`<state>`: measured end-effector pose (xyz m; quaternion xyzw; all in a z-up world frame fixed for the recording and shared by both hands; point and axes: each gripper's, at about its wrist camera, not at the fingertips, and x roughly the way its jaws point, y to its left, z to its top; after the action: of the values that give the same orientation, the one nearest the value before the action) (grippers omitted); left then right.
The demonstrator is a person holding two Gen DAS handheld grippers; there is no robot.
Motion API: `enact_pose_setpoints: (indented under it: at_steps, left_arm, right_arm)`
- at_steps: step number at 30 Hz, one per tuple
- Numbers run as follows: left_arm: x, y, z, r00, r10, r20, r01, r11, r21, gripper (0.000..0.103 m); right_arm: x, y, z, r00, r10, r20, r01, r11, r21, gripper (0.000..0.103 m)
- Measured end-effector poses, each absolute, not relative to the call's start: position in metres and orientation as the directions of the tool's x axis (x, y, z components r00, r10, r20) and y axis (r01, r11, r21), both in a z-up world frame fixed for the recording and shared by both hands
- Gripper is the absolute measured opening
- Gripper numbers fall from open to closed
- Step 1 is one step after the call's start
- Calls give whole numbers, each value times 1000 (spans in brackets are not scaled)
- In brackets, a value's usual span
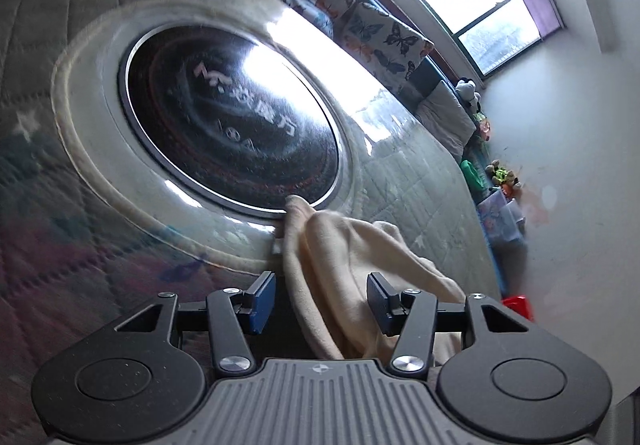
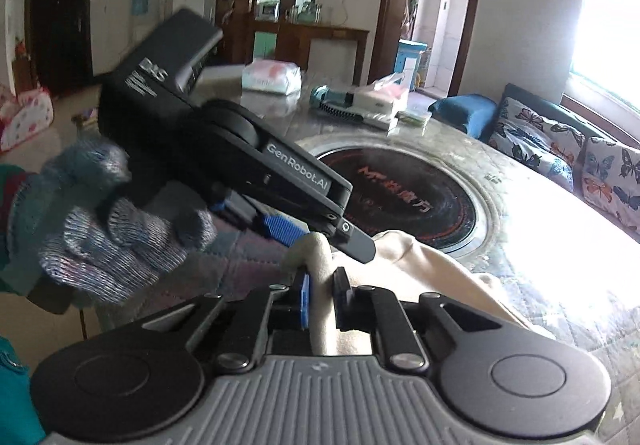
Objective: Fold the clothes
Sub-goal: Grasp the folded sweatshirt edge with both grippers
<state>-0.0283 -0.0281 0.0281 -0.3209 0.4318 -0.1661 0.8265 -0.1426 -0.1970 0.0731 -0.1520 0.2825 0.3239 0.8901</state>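
A cream cloth garment (image 1: 360, 273) lies bunched on the table near its front edge, beside the round black cooktop (image 1: 232, 125). My left gripper (image 1: 322, 301) is open, with a fold of the cloth passing between its blue pads without being pinched. In the right wrist view my right gripper (image 2: 323, 301) is shut on a raised fold of the cream cloth (image 2: 420, 269). The left gripper (image 2: 316, 233), held by a gloved hand (image 2: 112, 233), hovers just above that fold, its jaws apart.
The table has a quilted cover (image 1: 424, 181) and a black cooktop (image 2: 416, 201) set in a pale ring. A comb, boxes and packets (image 2: 360, 105) lie at the far side. A bench with butterfly cushions (image 2: 560, 153) stands beyond, under a window.
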Motion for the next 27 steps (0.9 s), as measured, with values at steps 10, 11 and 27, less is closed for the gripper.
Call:
enact_pose_setpoints:
  at_steps: [10,11,27]
  left_arm:
    - [-24,-34,21,560,-573,-598,-48,698,-715,16]
    - [-24,-34,20,561,-573,-597,-49,698,-715,15]
    - [-26,-41,23,579,-531,-619,-11,754,-657,15]
  right_arm:
    - [-156,-210,75,611,541,-578,-684,728,-42,10]
    - [-156,-210,74,613,539,-578,-682,730,-43,10]
    - [-143,-332,68,803,213,-557,-239,971,27,23]
